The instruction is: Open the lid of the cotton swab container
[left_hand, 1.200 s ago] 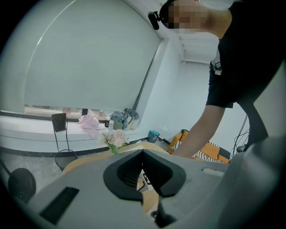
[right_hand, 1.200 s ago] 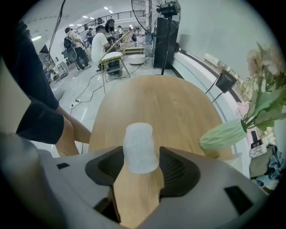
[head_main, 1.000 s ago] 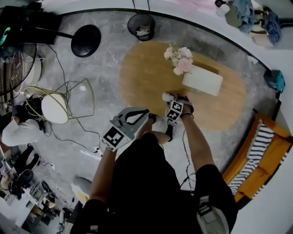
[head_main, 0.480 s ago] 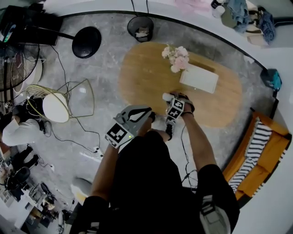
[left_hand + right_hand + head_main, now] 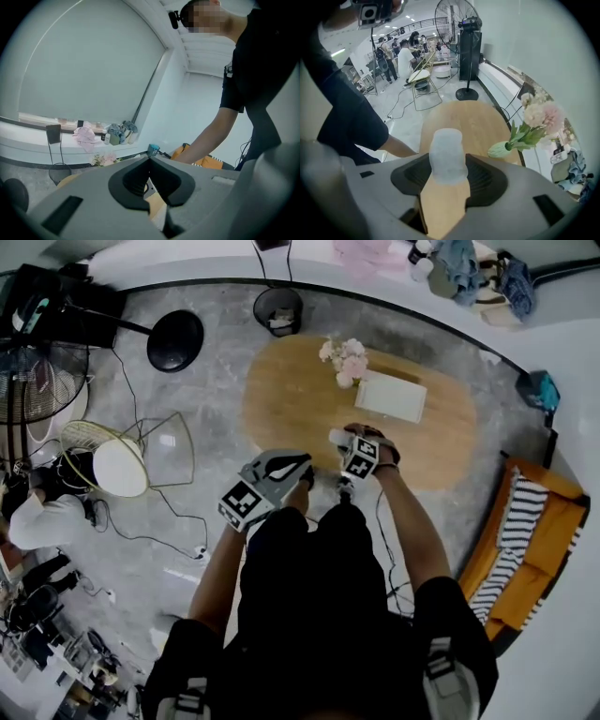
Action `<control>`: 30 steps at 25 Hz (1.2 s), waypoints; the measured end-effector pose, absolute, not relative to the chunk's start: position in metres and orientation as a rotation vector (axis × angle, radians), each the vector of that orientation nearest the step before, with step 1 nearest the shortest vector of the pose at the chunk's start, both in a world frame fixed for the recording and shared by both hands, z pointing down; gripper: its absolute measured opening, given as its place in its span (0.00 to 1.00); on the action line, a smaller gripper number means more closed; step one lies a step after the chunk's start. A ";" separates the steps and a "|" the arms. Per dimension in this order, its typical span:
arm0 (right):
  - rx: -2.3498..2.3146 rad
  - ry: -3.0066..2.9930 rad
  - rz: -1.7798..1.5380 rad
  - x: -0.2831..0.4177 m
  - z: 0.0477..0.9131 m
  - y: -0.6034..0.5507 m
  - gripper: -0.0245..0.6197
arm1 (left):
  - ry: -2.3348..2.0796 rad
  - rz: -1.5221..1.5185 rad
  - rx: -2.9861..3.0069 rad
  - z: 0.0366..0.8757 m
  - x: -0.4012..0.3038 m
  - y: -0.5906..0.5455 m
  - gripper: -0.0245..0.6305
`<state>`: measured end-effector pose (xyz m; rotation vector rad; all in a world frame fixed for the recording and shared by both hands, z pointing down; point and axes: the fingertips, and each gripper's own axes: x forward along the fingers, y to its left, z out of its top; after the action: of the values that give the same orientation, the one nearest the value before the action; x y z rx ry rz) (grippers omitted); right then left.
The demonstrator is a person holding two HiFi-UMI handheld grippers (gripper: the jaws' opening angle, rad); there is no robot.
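- Head view: the left tool [image 5: 265, 486] is held off the near left edge of the oval wooden worktop [image 5: 300, 399]; the right tool [image 5: 359, 456] is over its near edge.
- Left gripper view: the jaws are pressed together, with nothing between them.
- Right gripper view: the frosted cotton swab container [image 5: 447, 150] is clamped upright between the jaws, above the worktop.

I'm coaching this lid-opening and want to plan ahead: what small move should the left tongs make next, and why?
Probably bring the left tongs across to the top end of the cotton swab container. The right tongs are clamped on the container, so it is steadied, while the left tongs are shut, empty and held apart from it, so nothing is working on the lid yet.
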<state>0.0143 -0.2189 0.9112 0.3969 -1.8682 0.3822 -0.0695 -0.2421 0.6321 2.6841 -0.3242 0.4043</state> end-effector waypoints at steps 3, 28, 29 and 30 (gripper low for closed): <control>0.411 -1.882 0.385 0.016 0.880 -0.220 0.37 | -0.295 0.399 2.672 0.623 -0.064 -0.236 0.04; 0.203 -2.087 0.314 0.062 0.628 -0.125 0.37 | -0.301 0.385 2.785 0.558 0.000 -0.140 0.04; 0.191 -2.092 0.303 0.064 0.620 -0.119 0.37 | -0.304 0.383 2.787 0.557 0.002 -0.133 0.04; 0.176 -2.091 0.293 0.065 0.613 -0.113 0.37 | -0.307 0.385 2.789 0.557 0.005 -0.126 0.06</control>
<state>0.0652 -0.1131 0.6133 0.1760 -2.0910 0.2932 0.0047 -0.1258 0.5569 2.7895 -0.3074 0.3850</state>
